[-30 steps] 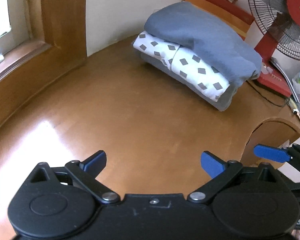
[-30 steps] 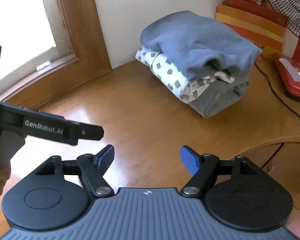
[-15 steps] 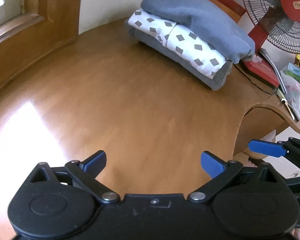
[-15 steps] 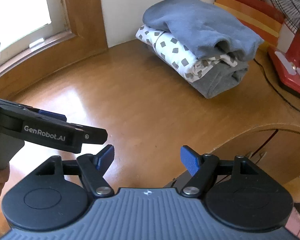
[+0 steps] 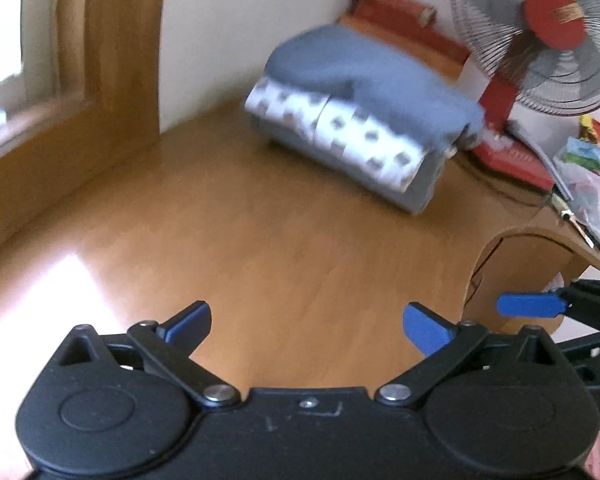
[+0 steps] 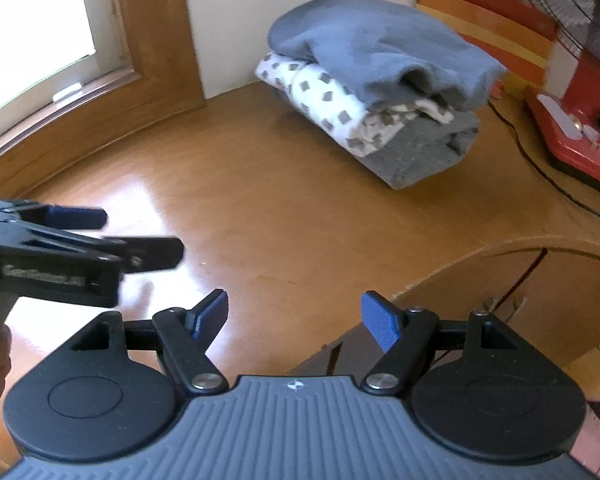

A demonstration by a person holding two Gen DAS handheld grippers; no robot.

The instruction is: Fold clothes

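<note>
A stack of three folded clothes sits at the back of the wooden table near the wall: a blue-grey garment (image 6: 380, 48) on top, a white one with grey squares (image 6: 332, 108) in the middle, a dark grey one (image 6: 420, 152) below. The stack also shows, blurred, in the left wrist view (image 5: 360, 112). My left gripper (image 5: 306, 322) is open and empty above the table's front part. My right gripper (image 6: 294, 314) is open and empty near the table's front edge. Each gripper shows in the other's view, the left one (image 6: 112, 236) and the right one (image 5: 540, 308).
A red standing fan (image 5: 540, 40) with its base (image 6: 572, 140) and cord (image 6: 540, 168) stands right of the stack. A plastic bag (image 5: 592, 184) lies at the right edge. A wooden window frame (image 6: 140, 40) is at the left. The table's front edge (image 6: 460, 256) curves inward.
Both grippers stay open and empty. The left wrist view has swung and is blurred by motion; the stack now sits lower in both views. The left gripper has shifted in the right view.
</note>
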